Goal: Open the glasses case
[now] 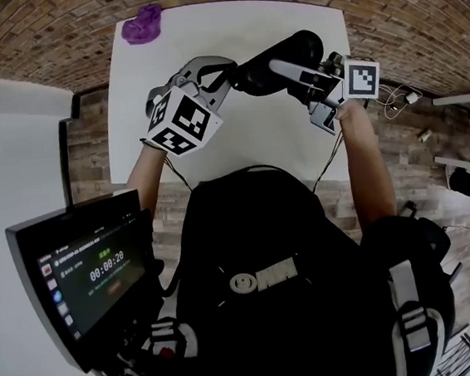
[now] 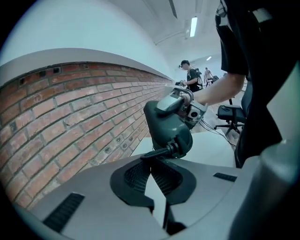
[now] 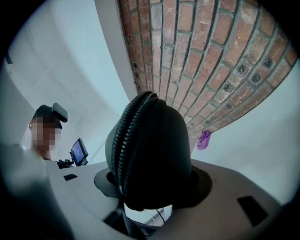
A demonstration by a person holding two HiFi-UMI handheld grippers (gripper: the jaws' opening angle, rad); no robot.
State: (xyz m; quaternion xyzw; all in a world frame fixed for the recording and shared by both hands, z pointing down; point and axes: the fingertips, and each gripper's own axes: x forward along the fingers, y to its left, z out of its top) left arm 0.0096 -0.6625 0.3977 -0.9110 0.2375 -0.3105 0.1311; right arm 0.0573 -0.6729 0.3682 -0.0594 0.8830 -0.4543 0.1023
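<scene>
A white table (image 1: 229,50) lay under the case (image 1: 284,57), held aloft; the right gripper (image 3: 150,187) clasped the case's end, jaws half apart; the left gripper (image 2: 157,161), pinched tight on the case's pull (image 2: 161,151), would best draw steadily along the zip (image 3: 123,140) with the right holding firm.

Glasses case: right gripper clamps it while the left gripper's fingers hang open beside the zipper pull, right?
No: the left gripper view shows the left gripper with fingers shut on the zipper pull, not open. The right gripper does clamp the glasses case.

00:00:20 on monitor (image 1: 102,270) scrn, lwr left
</scene>
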